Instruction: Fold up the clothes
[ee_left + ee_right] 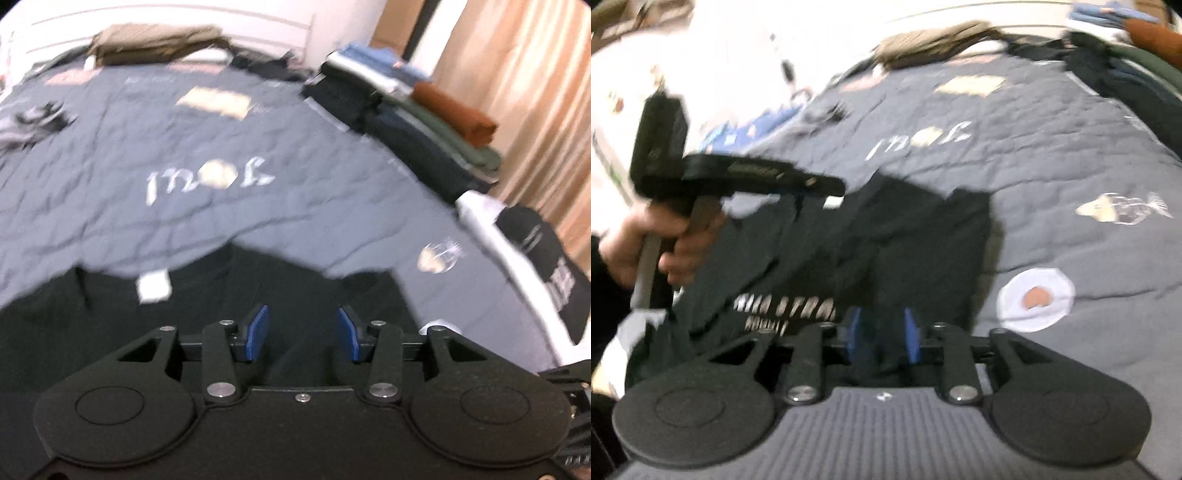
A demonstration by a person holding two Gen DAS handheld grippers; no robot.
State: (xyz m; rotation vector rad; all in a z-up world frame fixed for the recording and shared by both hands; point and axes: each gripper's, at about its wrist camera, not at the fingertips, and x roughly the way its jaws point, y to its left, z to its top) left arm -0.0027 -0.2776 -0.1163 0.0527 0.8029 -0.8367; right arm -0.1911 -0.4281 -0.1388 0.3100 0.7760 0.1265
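Your left gripper [302,334] has its blue pads parted with dark cloth beneath them, gripping nothing. Your right gripper [882,334] also stands apart, though narrower; black fabric bunches between the pads, and through the blur you cannot tell if it is pinched. The black shirt [886,240] lies crumpled on the grey quilt [221,147], running from 6 toward 12 o'clock in the right view, its white lettering [783,308] at 9 o'clock of the pads. Likely you are taking hold: seat each pad on one edge layer only, close firmly, then lift evenly. Folded stacks [424,122] sit at 2 o'clock.
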